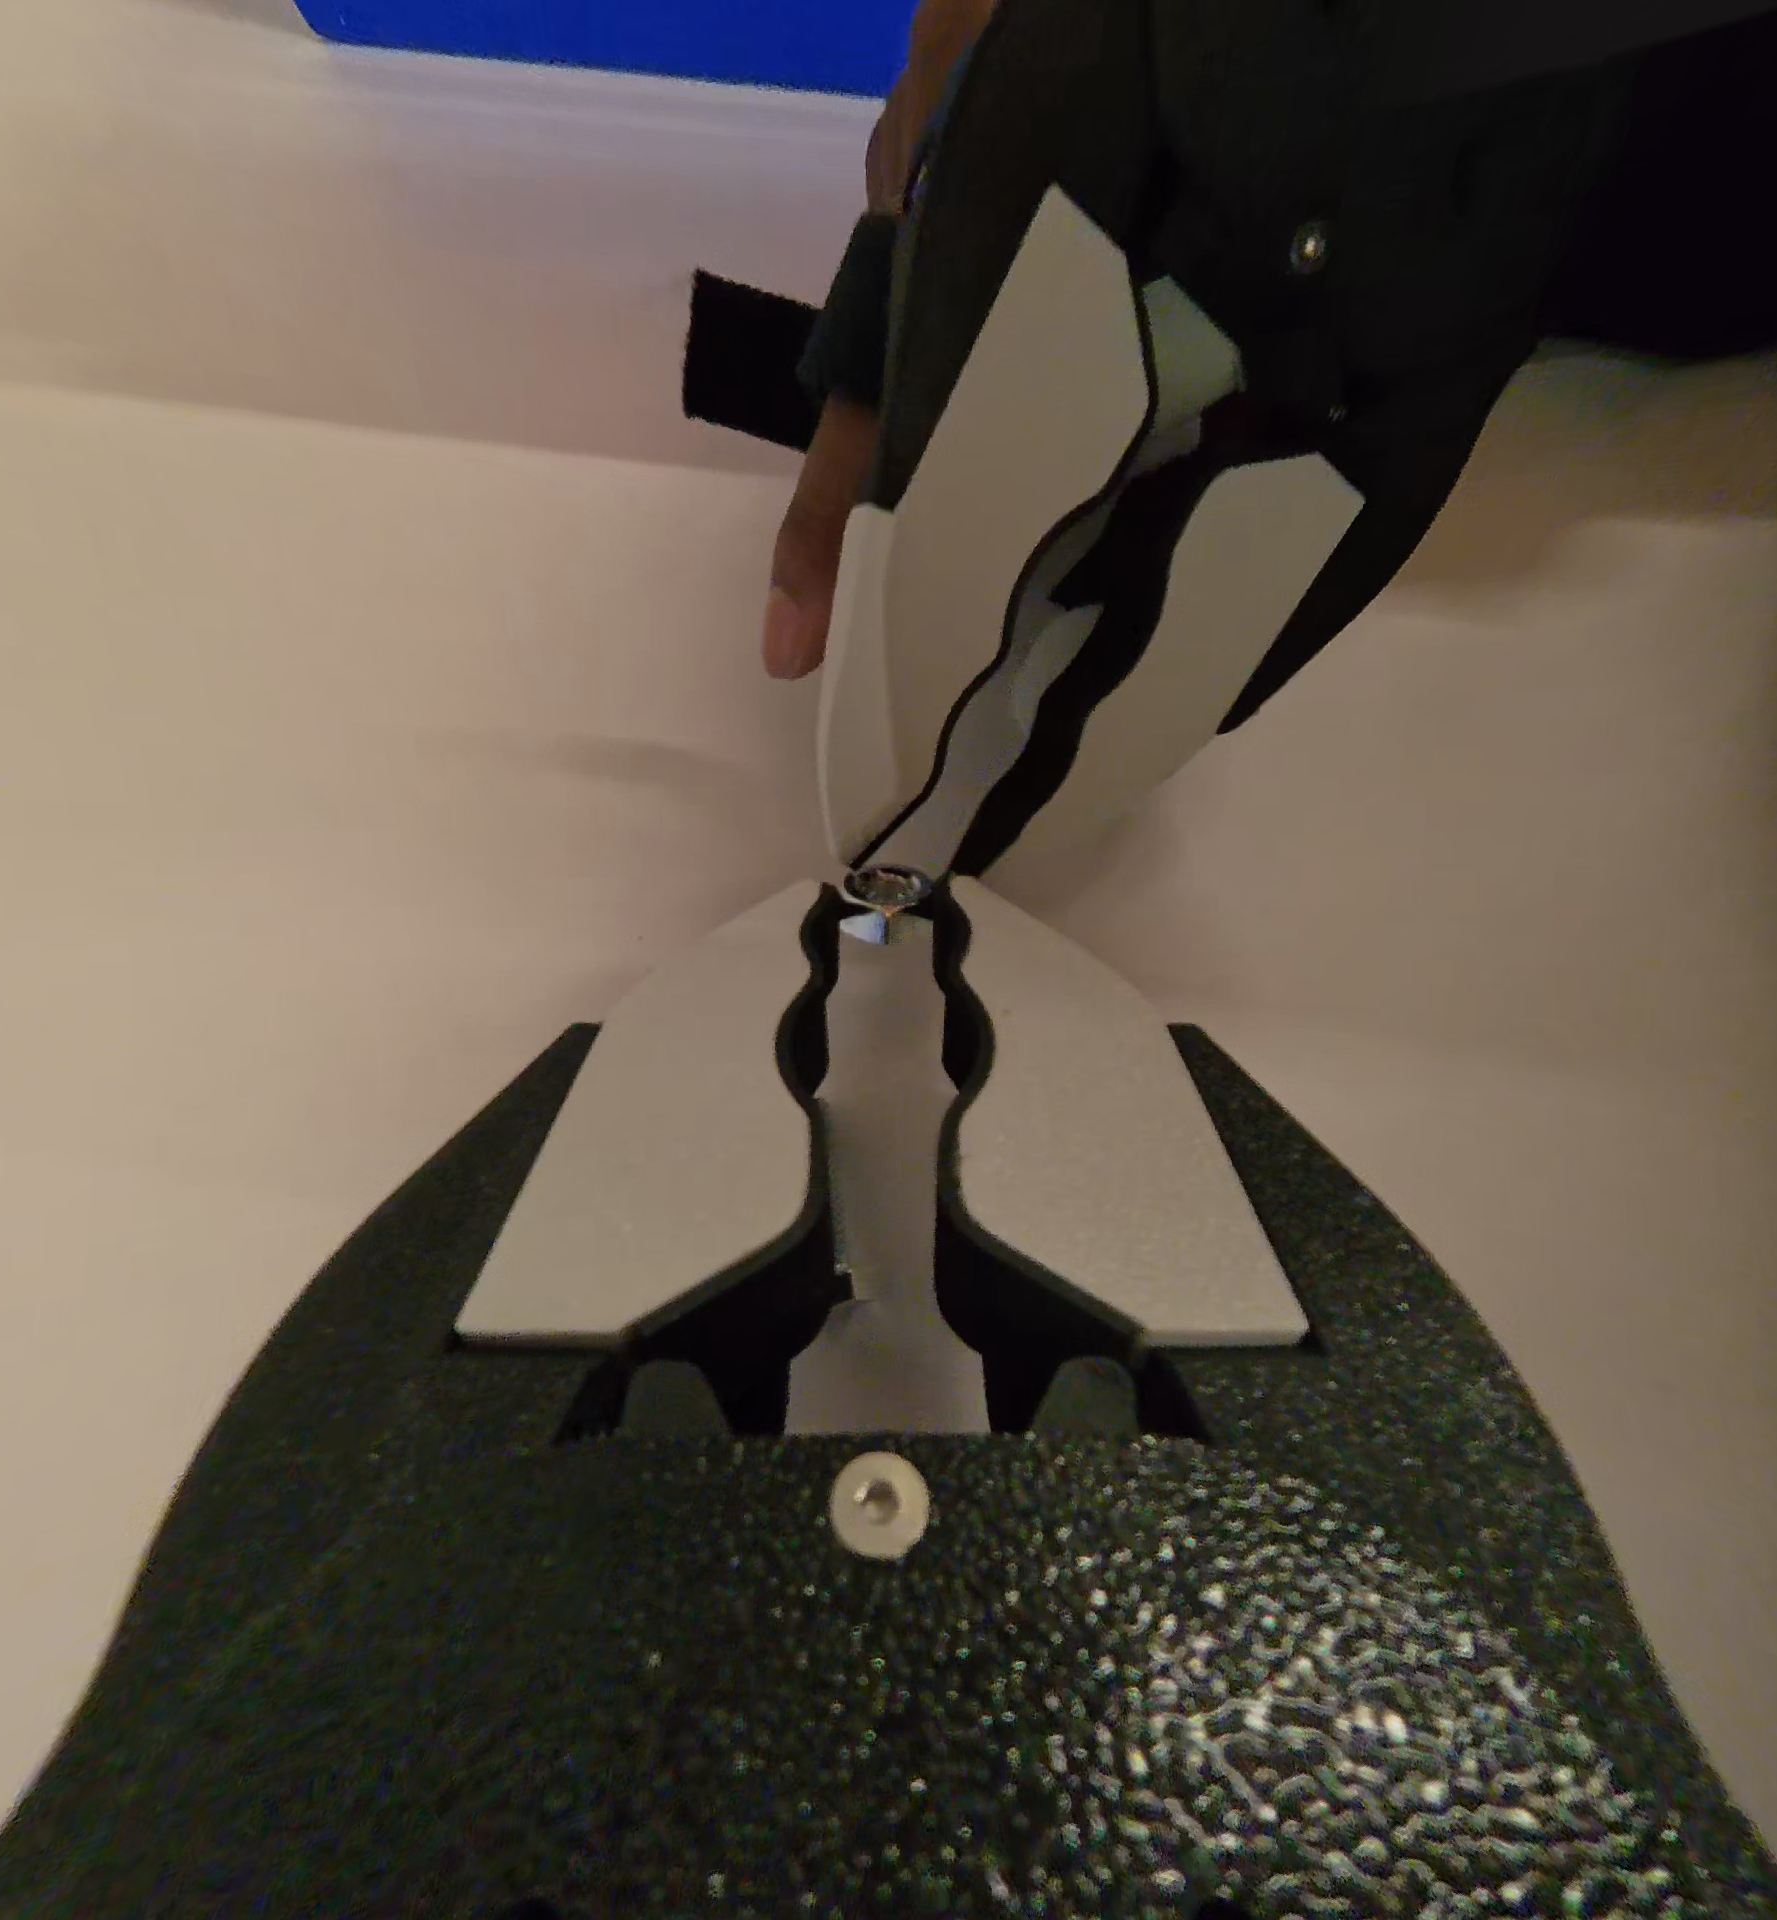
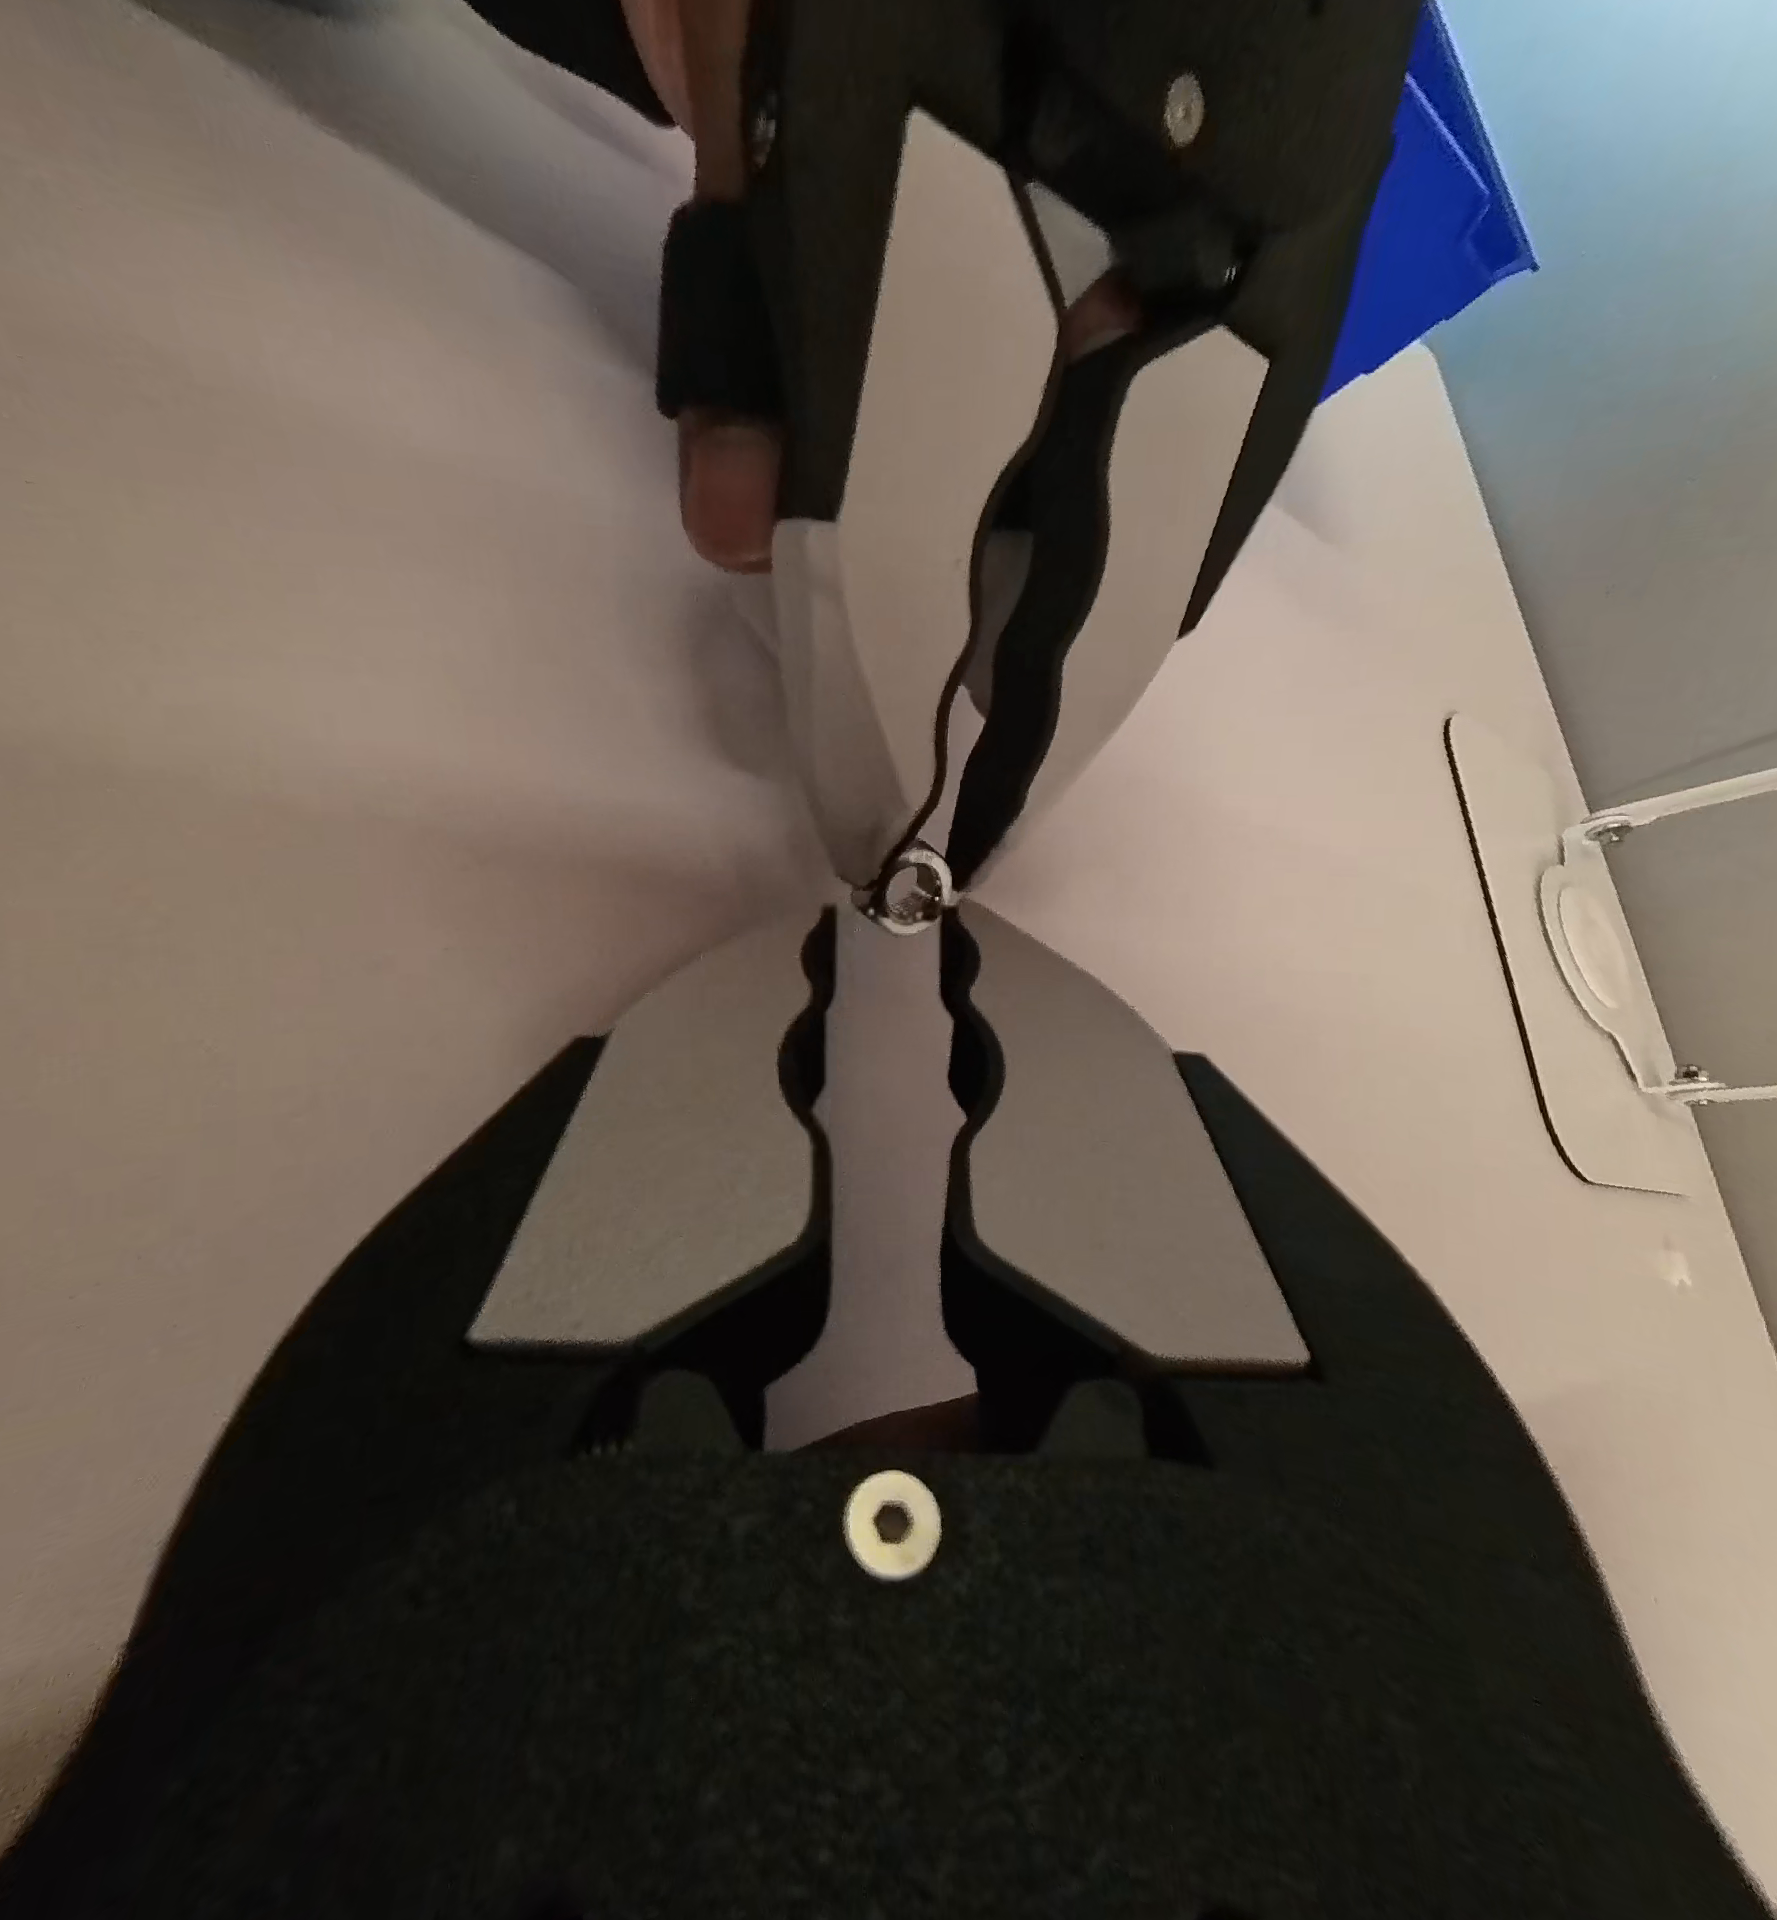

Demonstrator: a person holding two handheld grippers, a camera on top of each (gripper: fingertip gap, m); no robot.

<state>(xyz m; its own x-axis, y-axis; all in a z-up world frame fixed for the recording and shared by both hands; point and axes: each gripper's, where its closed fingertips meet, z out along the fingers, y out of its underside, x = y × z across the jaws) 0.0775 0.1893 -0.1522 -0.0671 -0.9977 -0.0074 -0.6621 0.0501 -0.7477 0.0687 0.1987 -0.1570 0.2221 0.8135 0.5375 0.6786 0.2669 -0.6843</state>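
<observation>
Both grippers meet tip to tip over a pale tabletop [image 1: 240,935], with one small silver metal nut [image 1: 886,902] between them. The left gripper [image 1: 886,920] has the nut between its fingertips, pads against its sides, clamped. In the right wrist view the same nut [image 2: 913,891] sits in the other gripper's tips, just beyond the right gripper [image 2: 889,920], whose fingers [image 2: 977,940] stand narrowly apart; contact cannot be told. A blue bin [image 2: 1424,208] stands at the table's far edge.
</observation>
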